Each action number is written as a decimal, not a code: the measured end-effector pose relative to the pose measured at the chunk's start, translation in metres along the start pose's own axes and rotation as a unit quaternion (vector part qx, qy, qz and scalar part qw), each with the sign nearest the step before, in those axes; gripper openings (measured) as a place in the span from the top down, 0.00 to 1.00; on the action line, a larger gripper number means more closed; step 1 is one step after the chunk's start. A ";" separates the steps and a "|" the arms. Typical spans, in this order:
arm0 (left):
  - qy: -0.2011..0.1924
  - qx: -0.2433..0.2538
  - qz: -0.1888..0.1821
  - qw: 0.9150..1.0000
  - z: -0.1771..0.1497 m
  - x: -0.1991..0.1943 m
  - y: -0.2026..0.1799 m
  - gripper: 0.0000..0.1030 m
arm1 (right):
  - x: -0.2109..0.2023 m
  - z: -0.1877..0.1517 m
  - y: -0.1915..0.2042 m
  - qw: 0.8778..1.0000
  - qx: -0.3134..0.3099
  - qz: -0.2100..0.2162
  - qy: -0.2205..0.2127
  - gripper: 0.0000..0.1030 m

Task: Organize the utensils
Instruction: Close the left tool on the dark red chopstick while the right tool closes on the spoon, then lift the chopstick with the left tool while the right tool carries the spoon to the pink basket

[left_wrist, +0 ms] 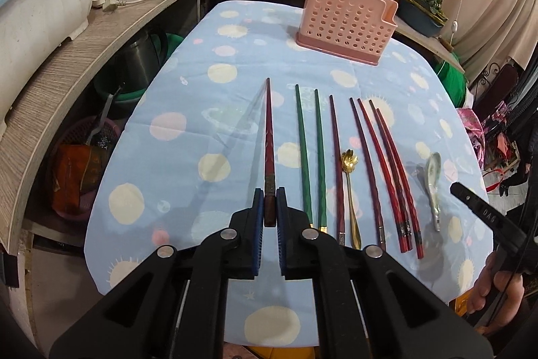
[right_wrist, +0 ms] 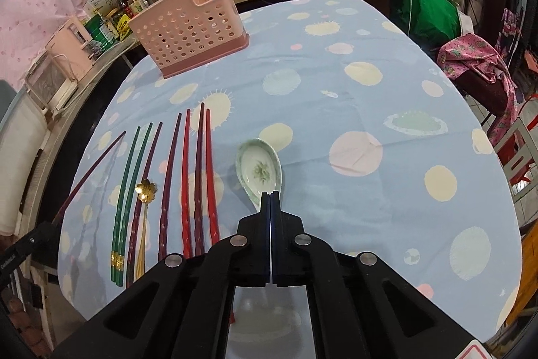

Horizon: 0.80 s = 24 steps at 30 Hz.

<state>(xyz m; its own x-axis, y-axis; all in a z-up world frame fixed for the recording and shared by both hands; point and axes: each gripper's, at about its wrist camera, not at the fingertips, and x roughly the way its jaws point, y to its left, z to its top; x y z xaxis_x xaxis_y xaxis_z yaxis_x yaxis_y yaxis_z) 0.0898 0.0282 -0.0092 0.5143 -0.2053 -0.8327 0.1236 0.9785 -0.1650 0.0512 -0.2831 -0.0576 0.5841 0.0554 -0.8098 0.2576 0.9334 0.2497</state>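
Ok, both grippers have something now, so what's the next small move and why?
Probably carry the left gripper toward the pink holder and drop in the dark red chopstick it clamps; the holder looks empty. The right gripper grips the ceramic spoon and can follow.

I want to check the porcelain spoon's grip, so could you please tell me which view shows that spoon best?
The right wrist view: the porcelain spoon lies centred, bowl facing up, its handle pinched in the right tongs. The left wrist view shows it only small and foreshortened, near the right edge.
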 end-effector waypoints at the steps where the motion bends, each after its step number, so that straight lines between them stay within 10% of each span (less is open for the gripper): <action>1: 0.003 0.000 0.000 1.000 -0.001 0.002 0.000 0.93 | 0.002 -0.003 -0.001 1.000 0.000 0.002 0.006 0.99; 5: 0.018 0.001 0.002 1.000 -0.007 0.009 0.000 0.93 | 0.006 -0.016 -0.005 1.000 0.012 0.007 0.019 0.82; 24: 0.035 0.002 0.001 0.999 -0.016 0.017 -0.002 0.93 | 0.010 -0.032 0.003 0.999 -0.007 0.006 0.037 0.92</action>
<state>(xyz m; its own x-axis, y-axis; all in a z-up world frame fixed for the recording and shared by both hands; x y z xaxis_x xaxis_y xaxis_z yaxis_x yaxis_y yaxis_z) 0.0850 0.0234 -0.0312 0.4535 -0.2024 -0.8679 0.1264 0.9786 -0.1622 0.0329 -0.2680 -0.0820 0.5285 0.0919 -0.8439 0.2404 0.9372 0.2526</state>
